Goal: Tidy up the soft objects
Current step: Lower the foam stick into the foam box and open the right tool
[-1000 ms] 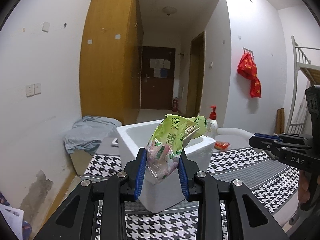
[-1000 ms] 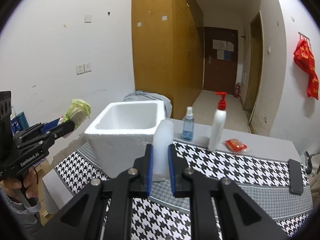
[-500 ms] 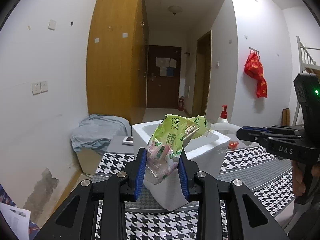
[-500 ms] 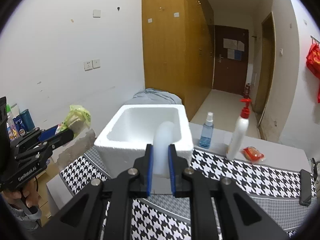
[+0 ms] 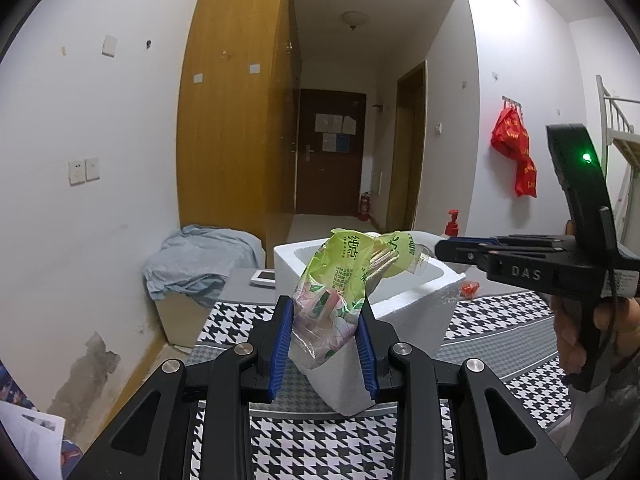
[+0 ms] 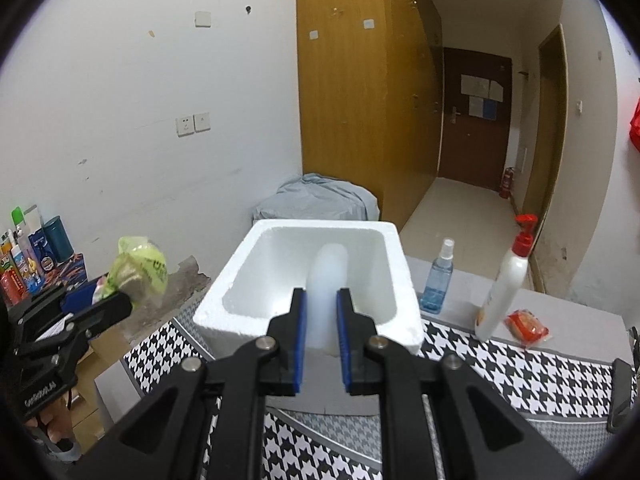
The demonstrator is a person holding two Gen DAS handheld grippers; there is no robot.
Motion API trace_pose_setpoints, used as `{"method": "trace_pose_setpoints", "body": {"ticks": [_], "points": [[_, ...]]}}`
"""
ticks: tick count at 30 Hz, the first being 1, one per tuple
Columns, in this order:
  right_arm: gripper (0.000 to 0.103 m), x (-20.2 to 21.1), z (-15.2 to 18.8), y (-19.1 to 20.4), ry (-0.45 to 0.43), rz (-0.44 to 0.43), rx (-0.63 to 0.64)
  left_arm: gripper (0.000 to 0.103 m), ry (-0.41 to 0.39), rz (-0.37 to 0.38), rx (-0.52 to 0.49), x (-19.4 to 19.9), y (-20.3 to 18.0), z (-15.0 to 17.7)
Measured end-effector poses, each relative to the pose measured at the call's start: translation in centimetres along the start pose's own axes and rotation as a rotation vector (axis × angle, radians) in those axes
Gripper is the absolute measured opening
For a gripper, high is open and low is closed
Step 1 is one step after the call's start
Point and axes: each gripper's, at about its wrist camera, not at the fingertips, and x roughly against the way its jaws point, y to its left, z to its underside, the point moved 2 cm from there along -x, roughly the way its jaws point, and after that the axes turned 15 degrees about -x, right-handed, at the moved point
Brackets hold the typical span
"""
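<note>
My left gripper [image 5: 325,348] is shut on a green flowered plastic packet [image 5: 340,284] and holds it in the air, left of the white foam box [image 5: 416,312]. The packet also shows in the right wrist view [image 6: 140,272]. My right gripper [image 6: 322,344] is shut on a white translucent soft piece [image 6: 326,280] and holds it over the near rim of the foam box [image 6: 248,268]. In the left wrist view the right gripper [image 5: 452,250] reaches over the box from the right.
The table wears a houndstooth cloth [image 6: 520,376]. On it stand a blue spray bottle [image 6: 438,280], a white pump bottle [image 6: 504,288], a red packet [image 6: 526,326] and a dark phone [image 6: 618,396]. Bottles crowd a shelf [image 6: 28,248] at left.
Both grippers have moved toward the foam box. The right gripper now holds its white piece over the box's opening. The left gripper keeps the packet and has come closer.
</note>
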Motion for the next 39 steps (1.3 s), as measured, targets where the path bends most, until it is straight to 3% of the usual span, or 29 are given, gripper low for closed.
{"method": "trace_pose_setpoints", "body": {"ticks": [33,37,39], "points": [[0.019,-6.2,-1.4,-0.2,0.106,0.012,-0.044,0.032,-0.004,-0.067,0.044,1.4,0.6,0.6],[0.034,-6.3,-1.4,-0.4,0.106,0.019,-0.042,0.032,0.000,-0.069,0.044,1.3,0.5,0.6],[0.058,-6.4,-1.3,-0.3,0.111,0.014,-0.038,0.032,0.002,-0.071,0.044,1.2,0.6,0.5]]}}
